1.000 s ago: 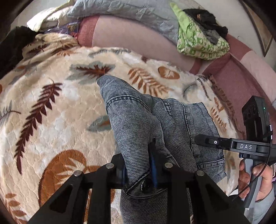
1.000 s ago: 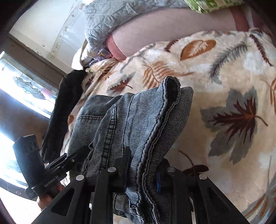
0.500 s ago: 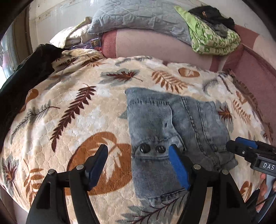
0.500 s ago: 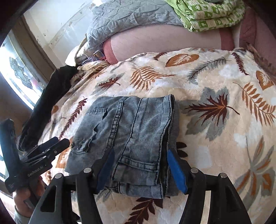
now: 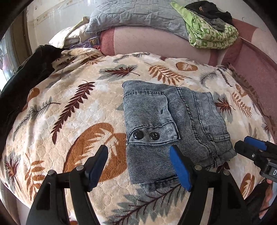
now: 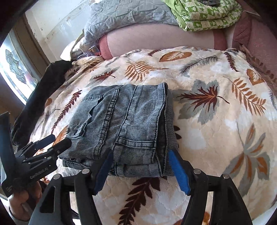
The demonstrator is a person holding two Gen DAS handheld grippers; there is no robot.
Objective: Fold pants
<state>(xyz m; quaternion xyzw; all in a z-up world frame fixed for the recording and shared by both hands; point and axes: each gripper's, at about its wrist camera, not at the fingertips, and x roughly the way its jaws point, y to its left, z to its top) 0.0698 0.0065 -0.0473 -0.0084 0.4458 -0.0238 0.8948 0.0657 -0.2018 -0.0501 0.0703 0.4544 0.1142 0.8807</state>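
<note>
The grey-blue denim pants (image 5: 171, 124) lie folded into a compact rectangle on the leaf-patterned blanket (image 5: 72, 107); two black snap buttons show on the waistband. They also show in the right wrist view (image 6: 128, 128). My left gripper (image 5: 141, 166) is open and empty, just short of the near edge of the pants. My right gripper (image 6: 141, 168) is open and empty at the near right corner of the pants. Each gripper appears in the other's view: the right one (image 5: 251, 148), the left one (image 6: 52, 143).
Beyond the blanket is a pink sofa back (image 5: 152, 43) with a grey quilted pillow (image 5: 135, 15) and a folded green blanket (image 5: 211, 34). A dark garment (image 5: 22, 83) lies along the left edge. A window (image 6: 15, 69) is at far left.
Both grippers held the pants one second ago, then opened and let them drop flat on the blanket. Both have since drawn back a little toward me.
</note>
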